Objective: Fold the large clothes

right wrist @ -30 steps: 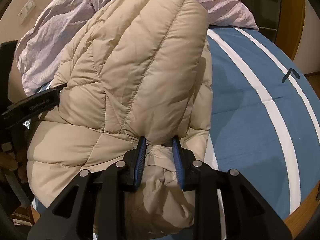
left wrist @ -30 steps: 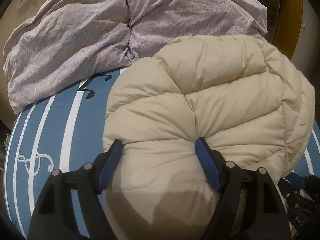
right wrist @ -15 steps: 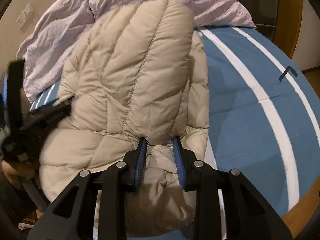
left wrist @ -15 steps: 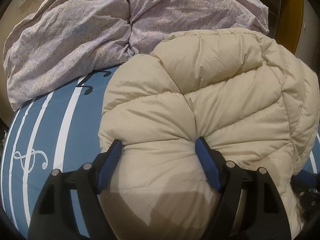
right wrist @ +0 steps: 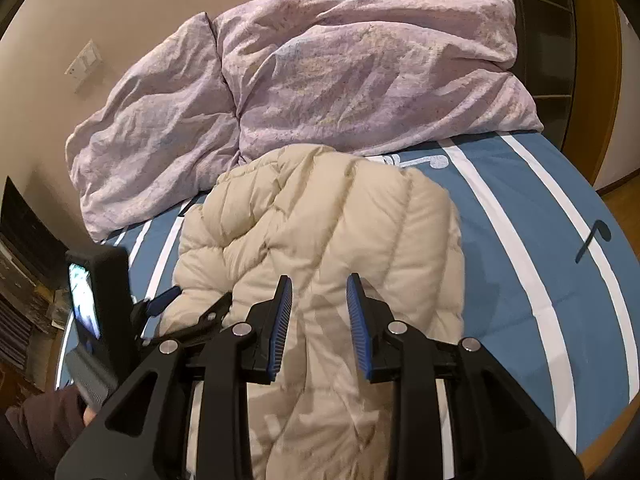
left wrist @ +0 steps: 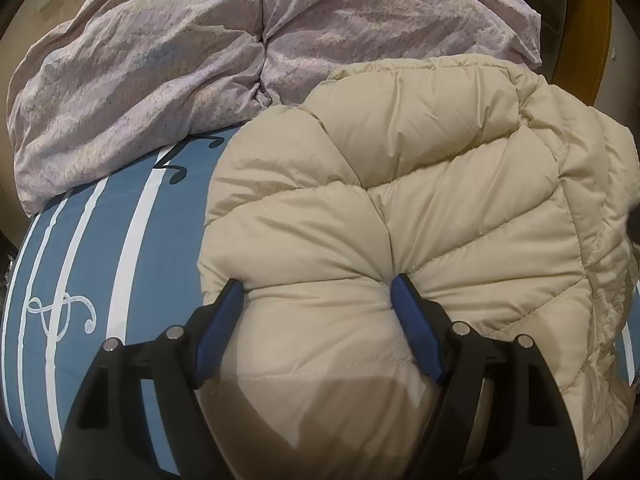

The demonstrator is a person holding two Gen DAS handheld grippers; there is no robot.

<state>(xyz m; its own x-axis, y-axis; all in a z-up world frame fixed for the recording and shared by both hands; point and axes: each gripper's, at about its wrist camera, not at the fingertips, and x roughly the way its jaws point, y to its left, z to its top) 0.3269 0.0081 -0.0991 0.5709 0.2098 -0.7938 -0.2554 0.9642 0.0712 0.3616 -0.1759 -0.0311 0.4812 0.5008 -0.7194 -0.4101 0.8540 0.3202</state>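
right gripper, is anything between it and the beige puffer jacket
Nothing visible. The right gripper hangs above the beige puffer jacket with open air between them, its jaws apart and empty. The left gripper already clamps the jacket's near fold, and the lilac duvet lies behind it.

A bed [right wrist: 520,248] carries everything; its blue sheet [left wrist: 96,264] has white stripes and white music-note motifs, a treble clef among them; a crumpled lilac duvet [right wrist: 340,80] lies heaped across the far end, against the wall; a beige quilted down jacket [right wrist: 328,232] lies folded on the sheet nearer the cameras, its far edge touching the duvet; bare sheet shows either side.
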